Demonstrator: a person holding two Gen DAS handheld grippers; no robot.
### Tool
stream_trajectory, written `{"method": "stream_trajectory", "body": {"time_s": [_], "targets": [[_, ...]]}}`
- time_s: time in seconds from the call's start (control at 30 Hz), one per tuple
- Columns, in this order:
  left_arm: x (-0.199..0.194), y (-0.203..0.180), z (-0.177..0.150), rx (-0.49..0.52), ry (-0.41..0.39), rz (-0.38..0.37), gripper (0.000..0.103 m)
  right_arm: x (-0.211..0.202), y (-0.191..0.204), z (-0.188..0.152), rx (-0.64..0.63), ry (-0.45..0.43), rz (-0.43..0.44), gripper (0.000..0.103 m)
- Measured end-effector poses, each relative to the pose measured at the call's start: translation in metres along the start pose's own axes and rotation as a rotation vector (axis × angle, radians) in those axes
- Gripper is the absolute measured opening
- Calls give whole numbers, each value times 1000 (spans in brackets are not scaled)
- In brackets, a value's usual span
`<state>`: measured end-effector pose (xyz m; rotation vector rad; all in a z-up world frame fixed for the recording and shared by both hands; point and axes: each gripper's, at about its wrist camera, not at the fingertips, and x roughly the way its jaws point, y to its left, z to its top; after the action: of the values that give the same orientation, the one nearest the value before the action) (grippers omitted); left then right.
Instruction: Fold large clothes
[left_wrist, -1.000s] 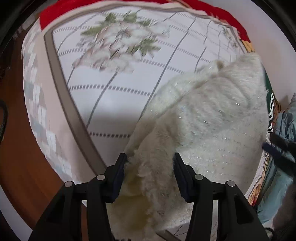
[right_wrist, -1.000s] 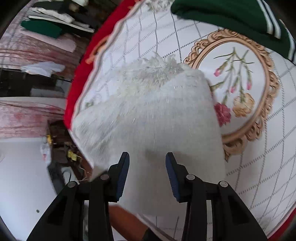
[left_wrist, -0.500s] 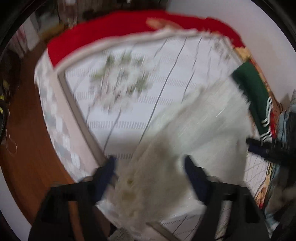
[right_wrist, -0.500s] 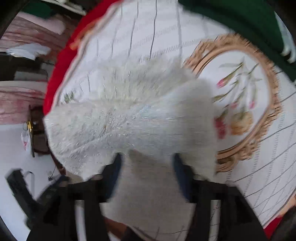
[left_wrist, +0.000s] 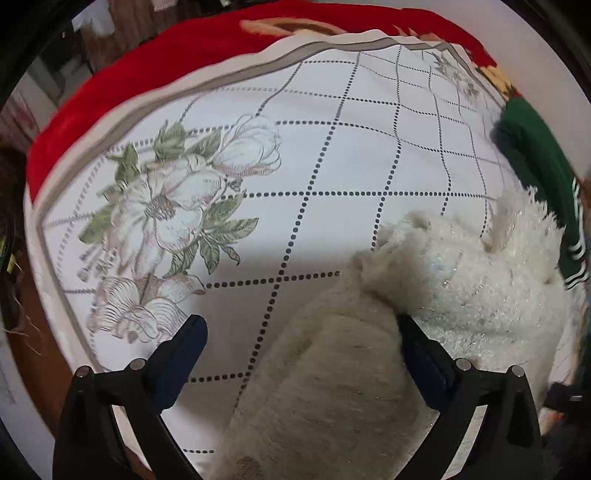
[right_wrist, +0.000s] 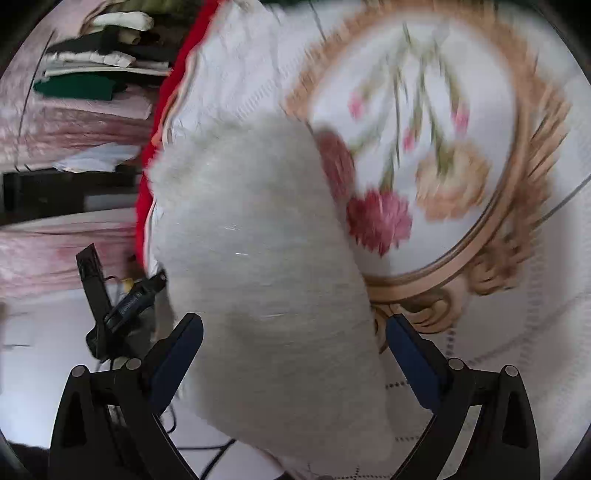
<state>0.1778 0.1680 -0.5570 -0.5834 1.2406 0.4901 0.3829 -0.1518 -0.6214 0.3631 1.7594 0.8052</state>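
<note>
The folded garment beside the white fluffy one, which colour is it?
Dark green garment with white stripes at its edge, clearest in the left wrist view.

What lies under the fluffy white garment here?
The fluffy white garment lies on the white bedspread with dotted grid lines and printed flowers. The spread shows all around it; whatever is directly beneath the garment is covered.

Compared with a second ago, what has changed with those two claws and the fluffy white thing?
Both claws have let go: the left gripper and right gripper have just been opening, with the white fluffy garment still between their wide jaws, unpinched. The floral bedspread and green garment stay put.
</note>
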Motion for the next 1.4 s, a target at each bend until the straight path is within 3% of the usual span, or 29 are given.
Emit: {"method": "stream_trajectory", "body": {"time_s": [0.13,0.2,0.27,0.4,0.47,0.53,0.63,0.7,0.73,0.83,0.97,1.07,1.17,1.23,1.3,1.33,1.4], "targets": [[-1,5,-3,-6,-1,-24,103,45,-22,19,-26,100,244,102],[2,6,-3,-5,-4,-28,103,57,-6,27,-74,132,266,100],[5,7,0,-6,-12,-16,103,71,20,27,-139,184,222,101],[8,14,8,-28,-2,-46,103,55,53,14,-178,225,409,95],[10,17,8,-10,1,-52,103,49,61,7,-197,242,447,90],[9,18,8,-4,1,-63,103,62,57,6,-157,251,422,92],[-5,25,6,-32,15,-112,103,104,32,14,-38,237,225,94],[-29,40,-1,-66,-12,-136,102,111,24,15,9,176,255,88],[-39,45,-4,-79,-27,-143,102,105,30,12,1,136,244,78],[-81,59,-25,-112,-87,-171,102,89,34,-2,52,34,254,65],[-122,68,-60,-165,-103,-153,102,74,25,-26,172,-47,264,63],[-122,84,-75,-237,-58,-169,102,66,2,-42,291,-106,292,63],[-86,90,-81,-355,46,-277,102,71,-6,-45,312,-112,307,66],[-62,90,-81,-416,75,-359,102,78,-7,-44,295,-97,271,86],[-43,85,-79,-449,78,-405,98,90,-1,-39,258,-90,223,94],[-37,83,-79,-462,75,-400,91,97,2,-37,259,-95,223,96],[-34,75,-77,-464,58,-409,30,101,8,-33,260,-136,229,91]]}}
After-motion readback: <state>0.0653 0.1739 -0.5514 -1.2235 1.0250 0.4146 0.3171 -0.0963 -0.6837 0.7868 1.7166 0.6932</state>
